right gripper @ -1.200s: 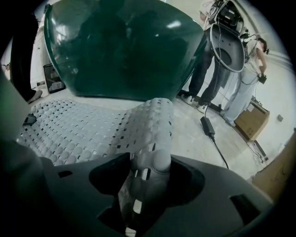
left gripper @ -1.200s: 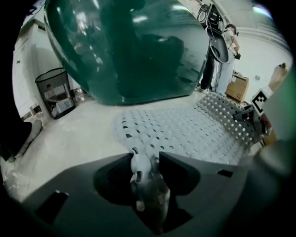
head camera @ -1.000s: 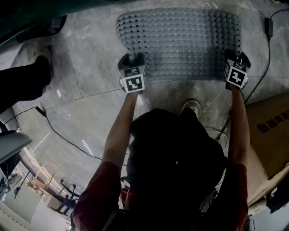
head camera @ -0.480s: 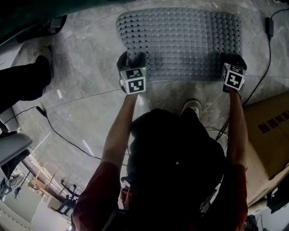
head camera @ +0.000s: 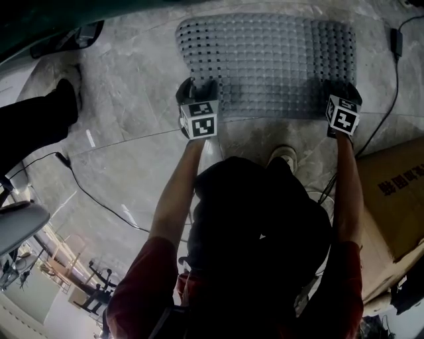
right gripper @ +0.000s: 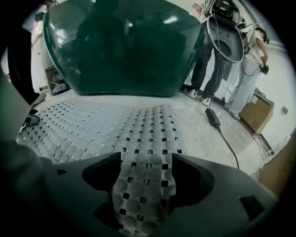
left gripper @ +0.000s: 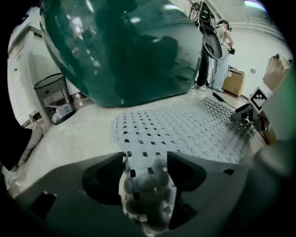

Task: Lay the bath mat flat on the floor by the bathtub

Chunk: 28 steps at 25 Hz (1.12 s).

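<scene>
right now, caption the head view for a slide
Left tongs and right tongs open on the near corners of the bath mat, flat by the bathtub

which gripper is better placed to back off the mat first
Right, probably. The right gripper has open jaws around a bath mat corner that lies flat. The left gripper is open too, but its corner looks bunched and raised, so it may need smoothing first.

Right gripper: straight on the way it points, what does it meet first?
The bath mat, lying in the open claw of the right gripper; beyond it, probably the green bathtub.
</scene>
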Motion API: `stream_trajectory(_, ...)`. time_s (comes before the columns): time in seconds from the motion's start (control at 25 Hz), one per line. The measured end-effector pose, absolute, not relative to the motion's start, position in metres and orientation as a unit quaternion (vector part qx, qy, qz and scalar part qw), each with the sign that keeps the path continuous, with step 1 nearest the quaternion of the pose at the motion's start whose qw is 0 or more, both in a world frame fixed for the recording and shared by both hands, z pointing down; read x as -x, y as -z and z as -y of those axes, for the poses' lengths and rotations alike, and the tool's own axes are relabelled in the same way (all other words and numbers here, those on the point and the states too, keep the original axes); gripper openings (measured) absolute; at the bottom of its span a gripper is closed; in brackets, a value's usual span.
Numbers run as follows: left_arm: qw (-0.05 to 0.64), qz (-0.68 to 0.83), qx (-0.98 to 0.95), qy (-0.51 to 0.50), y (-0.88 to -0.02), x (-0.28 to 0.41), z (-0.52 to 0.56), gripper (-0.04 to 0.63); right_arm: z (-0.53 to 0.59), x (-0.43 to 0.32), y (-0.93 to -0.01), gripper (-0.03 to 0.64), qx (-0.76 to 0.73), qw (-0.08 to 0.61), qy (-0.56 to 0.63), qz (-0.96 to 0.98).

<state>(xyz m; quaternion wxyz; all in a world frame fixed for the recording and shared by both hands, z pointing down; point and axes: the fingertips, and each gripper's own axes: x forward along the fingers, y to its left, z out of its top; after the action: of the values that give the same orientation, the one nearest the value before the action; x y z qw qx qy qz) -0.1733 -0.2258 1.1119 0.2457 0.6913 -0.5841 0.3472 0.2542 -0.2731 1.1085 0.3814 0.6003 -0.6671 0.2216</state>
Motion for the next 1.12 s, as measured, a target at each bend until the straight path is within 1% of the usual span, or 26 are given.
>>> stream_trajectory(0.24, 0.252, 0.58, -0.696, -0.34, -1.086, 0.165, 0.22, 0.279, 0.264, -0.24, -1.084, 0.345, -0.602, 0.36, -0.227, 0.676)
stream_trajectory(0.48, 0.253, 0.567, -0.713, -0.325, -1.019, 0.148, 0.213, 0.278, 0.249, -0.223, -1.02, 0.345, -0.603, 0.33, -0.234, 0.687)
stream_trajectory(0.92, 0.239, 0.553, -0.743, -0.291, -0.831, 0.126, 0.209, 0.279, 0.229, -0.17, -0.824, 0.345, -0.602, 0.271, -0.229, 0.715)
stream_trajectory(1.12, 0.234, 0.552, -0.753, -0.272, -0.726, 0.123, 0.205, 0.279, 0.22, -0.145, -0.715, 0.345, -0.599, 0.249, -0.219, 0.729)
